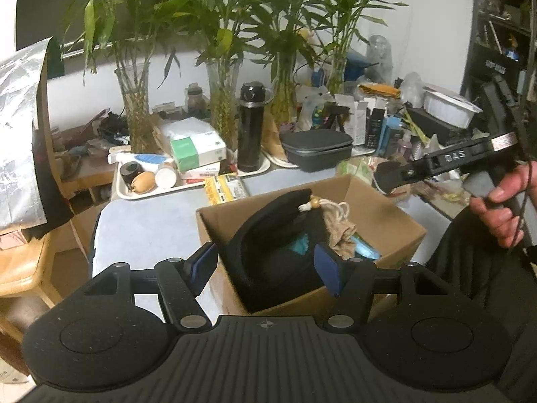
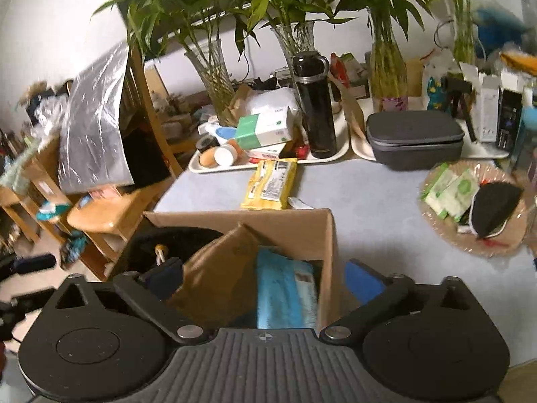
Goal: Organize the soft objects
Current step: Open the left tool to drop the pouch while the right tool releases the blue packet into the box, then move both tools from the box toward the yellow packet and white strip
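An open cardboard box stands on the grey table. It holds a black soft cap, a burlap drawstring pouch and a teal packet. My left gripper is open, its blue pads on either side of the cap at the box's near edge. In the right wrist view the box holds a brown pouch and the teal packet. My right gripper is open over the box. A black eye mask lies on a woven mat at the right.
Trays with a black flask, boxes and a grey case line the table's back, behind them glass vases of bamboo. A yellow packet lies beyond the box. Wooden chairs stand left of the table.
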Tool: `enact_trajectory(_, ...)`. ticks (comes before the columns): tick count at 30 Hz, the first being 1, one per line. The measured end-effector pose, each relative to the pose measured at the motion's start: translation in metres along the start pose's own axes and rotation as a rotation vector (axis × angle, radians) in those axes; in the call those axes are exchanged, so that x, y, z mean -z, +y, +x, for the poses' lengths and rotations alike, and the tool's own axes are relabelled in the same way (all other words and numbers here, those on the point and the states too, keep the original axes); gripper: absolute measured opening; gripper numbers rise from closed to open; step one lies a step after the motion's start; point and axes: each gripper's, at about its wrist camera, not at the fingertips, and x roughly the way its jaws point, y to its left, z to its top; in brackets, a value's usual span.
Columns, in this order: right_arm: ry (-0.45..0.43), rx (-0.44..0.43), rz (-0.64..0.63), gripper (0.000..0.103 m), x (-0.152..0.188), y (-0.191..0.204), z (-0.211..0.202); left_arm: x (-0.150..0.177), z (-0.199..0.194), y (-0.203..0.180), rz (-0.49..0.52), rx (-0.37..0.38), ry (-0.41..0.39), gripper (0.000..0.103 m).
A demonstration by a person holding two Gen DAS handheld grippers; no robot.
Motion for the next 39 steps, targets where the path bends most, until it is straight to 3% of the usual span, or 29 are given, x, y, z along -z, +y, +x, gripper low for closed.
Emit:
enact_trajectory(10,0.115,0.094,-0.173,0.103,0.019,0.011,0.007,0.009,0.008,0.007,-0.004,-0.035,0.072,0.063)
enact_trajectory(18,0.154,0.051,-0.189,0.103,0.034,0.013,0.011,0.015,0.014,0.014,-0.055,-0.003,0.106,0.063)
enact_trajectory(23,0.175,0.034,-0.21,0.103,0.038,0.018,0.016,0.018,0.02,0.013,-0.054,0.02,0.114,0.076)
enact_trajectory(32,0.179,0.039,-0.251,0.103,0.034,0.026,0.019,0.018,0.031,0.009,-0.028,0.044,0.128,0.077)
enact_trajectory(39,0.132,0.048,-0.244,0.103,0.014,0.025,0.018,0.003,0.038,0.011,-0.048,0.049,0.093,0.077)
